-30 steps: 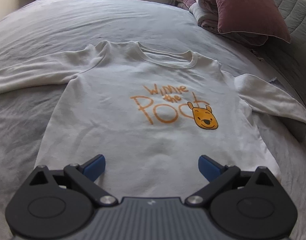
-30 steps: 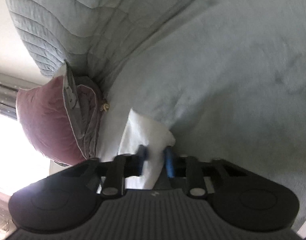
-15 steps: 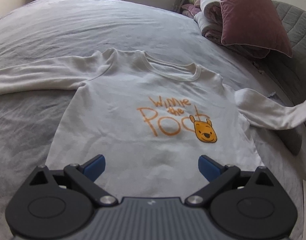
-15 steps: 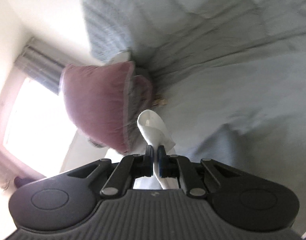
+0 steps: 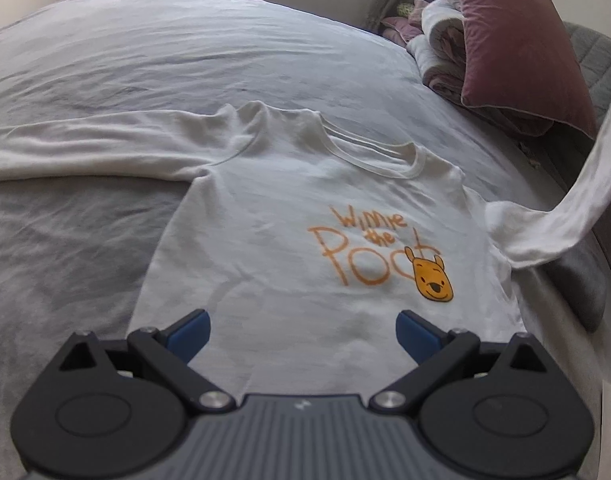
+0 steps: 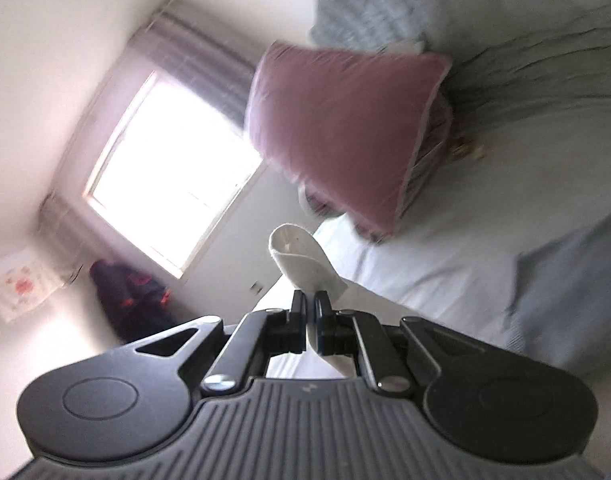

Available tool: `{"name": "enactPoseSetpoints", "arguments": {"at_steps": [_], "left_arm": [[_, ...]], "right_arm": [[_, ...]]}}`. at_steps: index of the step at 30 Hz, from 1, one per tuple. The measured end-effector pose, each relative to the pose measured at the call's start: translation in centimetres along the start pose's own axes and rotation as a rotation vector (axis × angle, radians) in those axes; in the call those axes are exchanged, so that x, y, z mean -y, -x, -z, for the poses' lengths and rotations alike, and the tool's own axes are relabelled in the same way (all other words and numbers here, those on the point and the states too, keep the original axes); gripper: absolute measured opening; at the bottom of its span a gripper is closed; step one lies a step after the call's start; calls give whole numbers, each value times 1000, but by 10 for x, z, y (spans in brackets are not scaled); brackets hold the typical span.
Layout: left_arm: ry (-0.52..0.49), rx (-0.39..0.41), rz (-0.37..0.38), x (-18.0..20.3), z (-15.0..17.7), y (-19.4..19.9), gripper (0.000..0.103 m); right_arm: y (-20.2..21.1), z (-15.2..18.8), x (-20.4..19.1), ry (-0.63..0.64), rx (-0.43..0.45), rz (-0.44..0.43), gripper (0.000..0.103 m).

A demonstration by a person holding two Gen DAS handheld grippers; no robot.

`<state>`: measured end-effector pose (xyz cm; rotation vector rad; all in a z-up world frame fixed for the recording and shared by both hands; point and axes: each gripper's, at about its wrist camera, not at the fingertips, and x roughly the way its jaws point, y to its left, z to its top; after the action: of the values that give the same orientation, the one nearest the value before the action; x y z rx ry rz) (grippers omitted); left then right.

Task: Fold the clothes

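A white long-sleeved shirt (image 5: 289, 240) with an orange bear print lies face up on the grey bed (image 5: 185, 52). Its one sleeve (image 5: 77, 152) stretches flat to the left. The other sleeve (image 5: 569, 200) rises off the bed at the right edge, pulled up out of the left wrist view. My left gripper (image 5: 303, 330) hovers open over the shirt's lower hem, nothing between its blue pads. In the right wrist view my right gripper (image 6: 310, 304) is shut on the sleeve cuff (image 6: 301, 260), which sticks out above the pads.
A dusky pink pillow (image 5: 517, 48) leans on folded bedding (image 5: 437, 52) at the head of the bed, right of the shirt. A quilted grey headboard (image 5: 597, 56) stands behind it. A bright window (image 6: 173, 176) and a dark garment (image 6: 133, 292) are on the far wall.
The right gripper closed on the cuff and lifted it high, rolling as it rose; the right sleeve now hangs up off the bed. The left gripper drifted slightly and stayed open.
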<state>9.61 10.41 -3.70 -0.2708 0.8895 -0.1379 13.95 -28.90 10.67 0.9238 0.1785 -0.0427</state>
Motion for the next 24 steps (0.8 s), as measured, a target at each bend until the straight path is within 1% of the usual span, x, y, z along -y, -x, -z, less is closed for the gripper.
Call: {"name": "enactPoseSetpoints", "arguments": {"at_steps": [4, 8, 11, 13, 18, 20, 24], "left_arm": [[22, 9, -5, -9, -2, 6, 100], [40, 15, -2, -17, -3, 12, 100], [48, 23, 0, -21, -4, 17, 100], [56, 28, -1, -25, -6, 19, 100], [94, 35, -11, -41, -9, 25, 100], [109, 36, -22, -49, -10, 27, 100], [151, 27, -36, -66, -11, 30, 100]], "right_arm": [[-17, 26, -26, 20, -56, -43, 8], [-37, 54, -42, 38, -109, -60, 8], [-51, 83, -51, 72, -154, -62, 8], [-65, 97, -53, 82, -184, -64, 8], [-83, 146, -63, 118, -255, -57, 8], [-93, 167, -63, 137, -286, -49, 8], [-113, 204, -52, 131, -345, -26, 8]]}}
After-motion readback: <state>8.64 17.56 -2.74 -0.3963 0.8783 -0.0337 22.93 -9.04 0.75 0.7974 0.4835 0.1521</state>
